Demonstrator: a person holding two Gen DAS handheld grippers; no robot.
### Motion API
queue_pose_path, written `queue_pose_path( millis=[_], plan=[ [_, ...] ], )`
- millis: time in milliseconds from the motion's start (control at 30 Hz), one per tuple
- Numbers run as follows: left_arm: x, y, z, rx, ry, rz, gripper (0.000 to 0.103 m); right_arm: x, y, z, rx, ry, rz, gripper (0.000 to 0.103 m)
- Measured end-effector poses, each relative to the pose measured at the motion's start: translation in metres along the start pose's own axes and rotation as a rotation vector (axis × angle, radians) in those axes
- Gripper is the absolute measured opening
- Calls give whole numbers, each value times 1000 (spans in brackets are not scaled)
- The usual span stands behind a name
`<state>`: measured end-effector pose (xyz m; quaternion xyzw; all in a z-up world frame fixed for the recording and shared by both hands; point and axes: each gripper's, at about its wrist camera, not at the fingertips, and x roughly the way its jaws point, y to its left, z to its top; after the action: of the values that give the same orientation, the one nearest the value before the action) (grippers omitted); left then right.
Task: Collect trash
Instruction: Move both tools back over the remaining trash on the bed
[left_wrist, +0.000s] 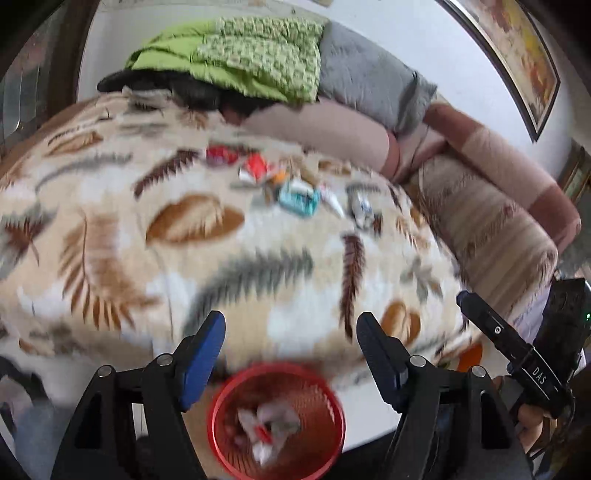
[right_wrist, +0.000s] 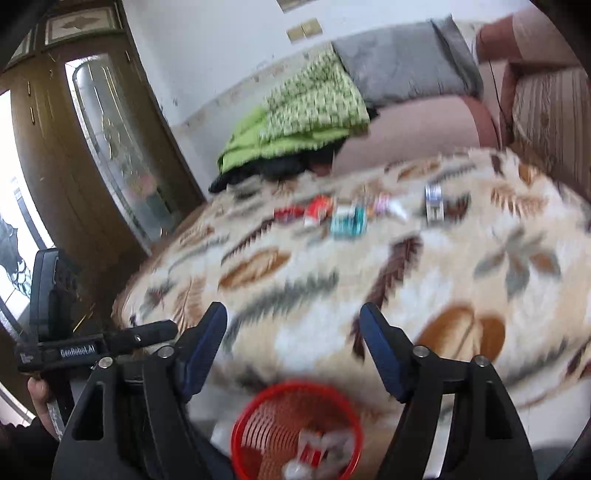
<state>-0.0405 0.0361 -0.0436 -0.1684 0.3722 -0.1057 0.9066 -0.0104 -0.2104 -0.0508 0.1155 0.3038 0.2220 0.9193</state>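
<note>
Below both grippers, red bin (left_wrist: 276, 421) already holds a few wrappers (left_wrist: 266, 430). Left gripper (left_wrist: 291, 354) and right gripper (right_wrist: 293, 349) both released, empty. More trash (left_wrist: 297, 197) left on blanket (left_wrist: 258, 266), well apart from bin.

left black tool with blue pads (left_wrist: 290, 325): jaws spread wide, nothing between, angled downward. right black blue-padded tool (right_wrist: 293, 317): same, jaws apart, empty, tilted down.
</note>
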Motion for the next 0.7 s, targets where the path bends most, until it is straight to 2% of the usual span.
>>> queue_pose_path(
  millis=[133, 233, 333, 467, 600, 700],
  plan=[
    [16, 3, 37, -26, -32, -5, 77, 23, -10, 44, -23, -29, -18, 76],
    [32, 5, 63, -40, -38, 23, 77, 43, -24, 75, 9, -43, 5, 76],
    [37, 11, 87, -70, -70, 62, 77, 65, -33, 101, 14, -55, -42, 76],
    [50, 20, 129, -102, -111, 78, 77, 93, -40, 133, 50, -60, -32, 76],
    [87, 33, 182, -136, -104, 126, 77, 141, -46, 169, 83, -23, 4, 76],
    [125, 49, 210, -179, -63, 84, 77, 185, -62, 184, 152, 21, 31, 76]
  ],
)
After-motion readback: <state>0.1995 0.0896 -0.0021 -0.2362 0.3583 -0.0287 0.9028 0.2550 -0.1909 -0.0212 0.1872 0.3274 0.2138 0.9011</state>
